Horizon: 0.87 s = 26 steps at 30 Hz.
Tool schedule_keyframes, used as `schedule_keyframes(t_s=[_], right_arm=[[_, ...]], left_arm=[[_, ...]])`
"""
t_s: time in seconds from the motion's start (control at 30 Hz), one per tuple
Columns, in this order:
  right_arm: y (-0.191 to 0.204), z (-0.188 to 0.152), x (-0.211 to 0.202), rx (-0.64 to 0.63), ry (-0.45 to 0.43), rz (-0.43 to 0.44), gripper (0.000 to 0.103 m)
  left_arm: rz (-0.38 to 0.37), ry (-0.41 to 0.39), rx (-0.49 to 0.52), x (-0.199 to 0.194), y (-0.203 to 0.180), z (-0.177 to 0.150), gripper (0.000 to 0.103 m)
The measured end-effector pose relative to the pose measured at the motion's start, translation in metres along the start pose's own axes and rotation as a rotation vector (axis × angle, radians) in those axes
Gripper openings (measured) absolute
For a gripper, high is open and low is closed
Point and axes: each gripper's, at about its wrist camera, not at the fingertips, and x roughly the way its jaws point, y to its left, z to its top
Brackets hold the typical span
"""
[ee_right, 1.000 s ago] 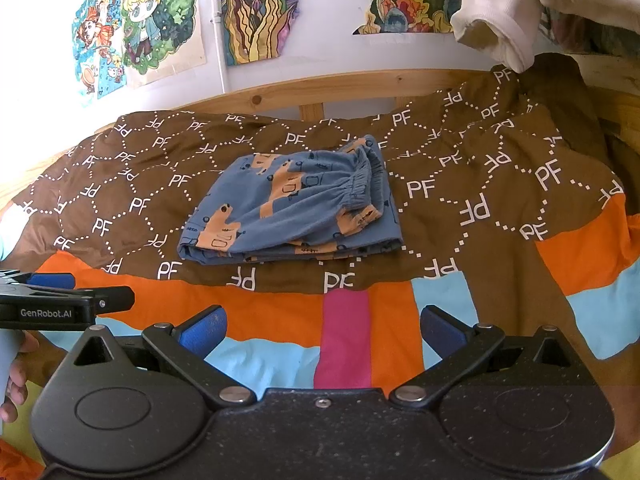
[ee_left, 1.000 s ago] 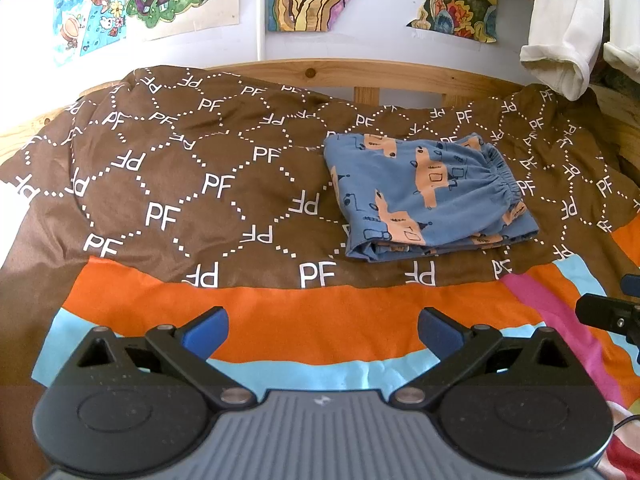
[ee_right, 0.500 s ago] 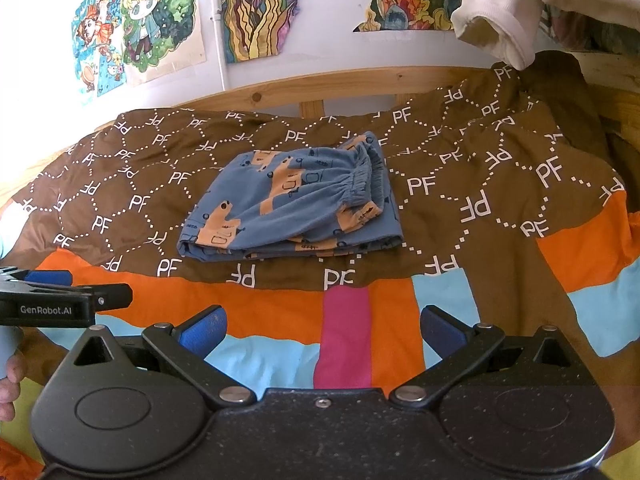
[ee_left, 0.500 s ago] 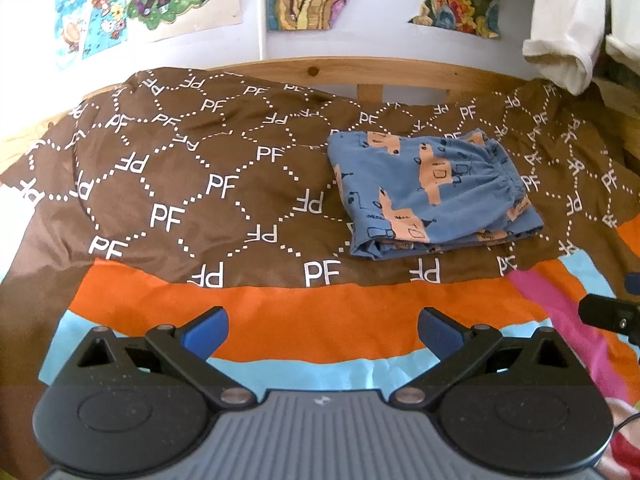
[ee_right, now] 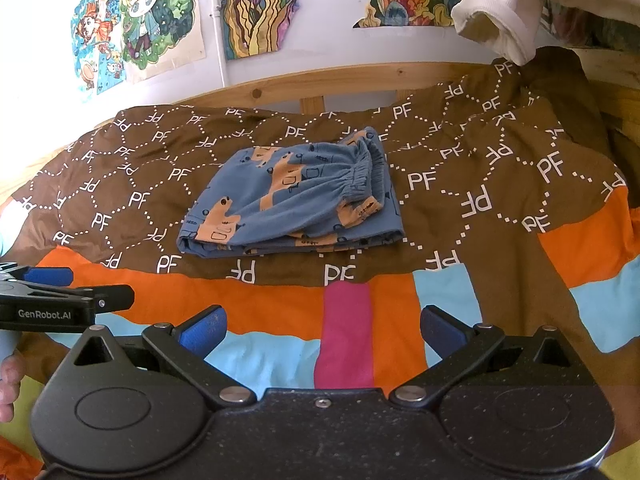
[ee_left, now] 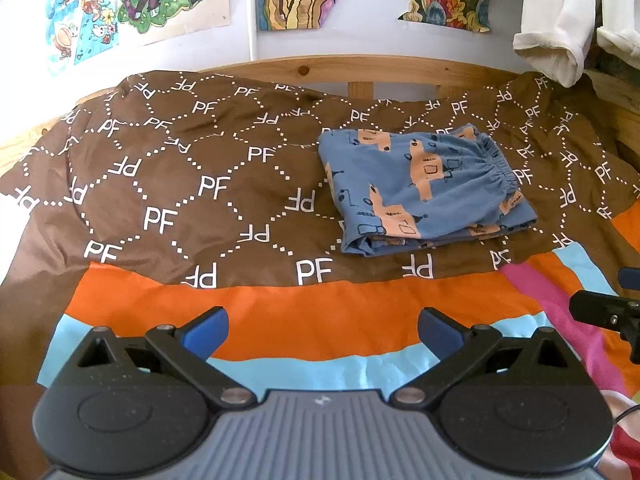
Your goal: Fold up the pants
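The blue pants (ee_left: 424,188) with an orange print lie folded into a small stack on the brown part of the bedspread, elastic waistband to the right. They also show in the right wrist view (ee_right: 292,200). My left gripper (ee_left: 322,330) is open and empty, held back over the orange stripe, well short of the pants. My right gripper (ee_right: 322,330) is open and empty, held back over the pink and orange patches. The left gripper's side shows at the left edge of the right wrist view (ee_right: 60,300).
The brown bedspread (ee_left: 160,184) with white PF letters covers the bed. A wooden headboard (ee_left: 360,68) runs along the back under a wall with posters. White clothes (ee_left: 556,24) hang at the upper right. The right gripper's tip (ee_left: 604,312) shows at the right edge.
Both grippers have drawn back a little; the folded pants have not moved. Both stay open.
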Motion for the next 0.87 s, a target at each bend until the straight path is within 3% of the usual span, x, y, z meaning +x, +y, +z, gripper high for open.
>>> schedule_keyframes(t_s=[0.87], right_arm=[[-0.0003,-0.0029,0.0026,-0.001,0.021,0.009,0.102]], left_arm=[[-0.018,-0.007,0.019,-0.0021,-0.0016,-0.002,0.103]])
